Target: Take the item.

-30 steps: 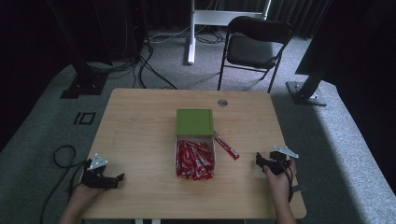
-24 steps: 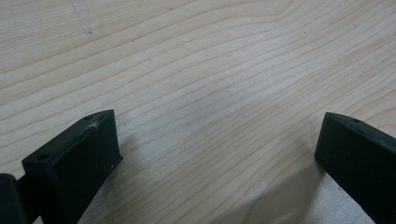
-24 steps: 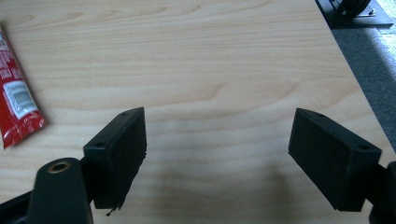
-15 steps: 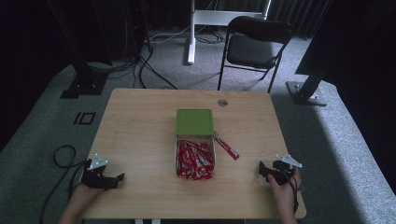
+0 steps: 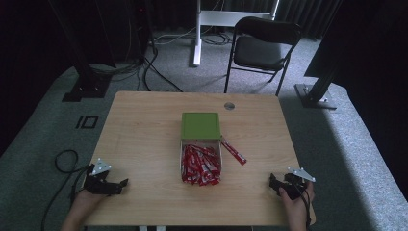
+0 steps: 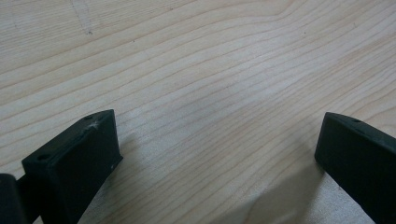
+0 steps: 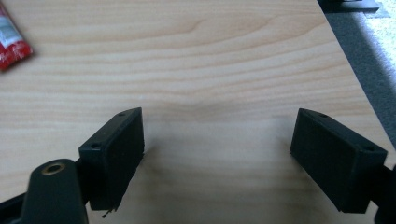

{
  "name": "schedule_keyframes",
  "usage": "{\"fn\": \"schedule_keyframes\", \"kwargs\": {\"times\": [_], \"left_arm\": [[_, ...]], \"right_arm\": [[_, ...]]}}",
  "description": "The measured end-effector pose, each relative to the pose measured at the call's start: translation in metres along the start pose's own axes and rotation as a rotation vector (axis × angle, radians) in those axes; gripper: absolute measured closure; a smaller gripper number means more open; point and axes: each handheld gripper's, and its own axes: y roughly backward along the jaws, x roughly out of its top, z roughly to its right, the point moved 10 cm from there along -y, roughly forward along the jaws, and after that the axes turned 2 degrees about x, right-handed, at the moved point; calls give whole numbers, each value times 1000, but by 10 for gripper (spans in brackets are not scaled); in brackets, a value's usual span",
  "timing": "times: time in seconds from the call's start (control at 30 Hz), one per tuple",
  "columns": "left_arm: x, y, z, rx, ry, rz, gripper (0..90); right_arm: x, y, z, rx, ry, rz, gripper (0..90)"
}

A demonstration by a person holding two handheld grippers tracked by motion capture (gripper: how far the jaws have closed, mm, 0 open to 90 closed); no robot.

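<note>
I'm seeing my right gripper (image 5: 280,186) pulling back toward the near table (image 5: 144,130) edge, jaws spread and empty like the left gripper (image 5: 111,184). One red sachet (image 5: 234,152) is lying just beside the white box (image 5: 200,163), so a placing seems finished.

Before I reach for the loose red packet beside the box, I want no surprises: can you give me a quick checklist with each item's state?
1. Right gripper jaws open, nothing between them: ok.
2. Left gripper jaws open, nothing between them: ok.
3. Loose red packet lies flat on the light wooden table, apart from the box: ok.
4. Open white box of red packets, green lid folded back: ok.
5. Bare tabletop between right gripper and packet: ok.
6. Packet's weight or stiffness: cannot tell.
</note>
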Motion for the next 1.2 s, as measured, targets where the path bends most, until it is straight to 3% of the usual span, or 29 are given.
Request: {"fn": "schedule_keyframes", "kwargs": {"times": [0.07, 0.33, 1.2], "left_arm": [[0, 0, 0, 0, 0, 0, 7], [0, 0, 0, 0, 0, 0, 7], [0, 0, 0, 0, 0, 0, 7]], "right_arm": [[-2, 2, 0, -2, 27, -5, 171], [-6, 5, 1, 13, 37, -10, 138], [-7, 5, 0, 14, 43, -15, 127]]}}
